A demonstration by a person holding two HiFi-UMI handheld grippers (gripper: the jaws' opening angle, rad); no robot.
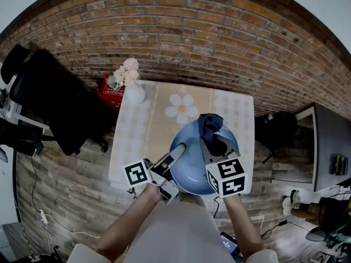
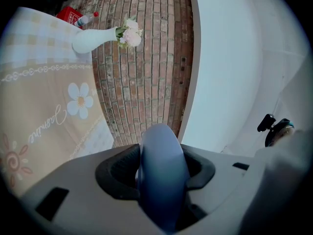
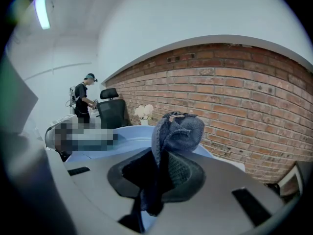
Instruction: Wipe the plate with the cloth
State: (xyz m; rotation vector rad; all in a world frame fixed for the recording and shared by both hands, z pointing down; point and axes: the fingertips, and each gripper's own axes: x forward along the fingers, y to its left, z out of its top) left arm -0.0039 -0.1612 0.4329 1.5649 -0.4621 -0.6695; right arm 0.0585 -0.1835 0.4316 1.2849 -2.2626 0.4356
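The left gripper (image 1: 176, 155) has its fingers clenched on the rim of the plate (image 1: 189, 174), which is held over the near edge of the surface (image 1: 159, 119). The right gripper (image 1: 217, 144) grasps the bunched cloth (image 1: 210, 124) over the plate's far part; whether they touch cannot be told. A good wipe likely needs a firm left hold and light, broad sweeps that stay off the left fingers. The vase (image 1: 135, 92) stands well apart, and the chair (image 1: 49, 86) farther still, so neither seems to obstruct.
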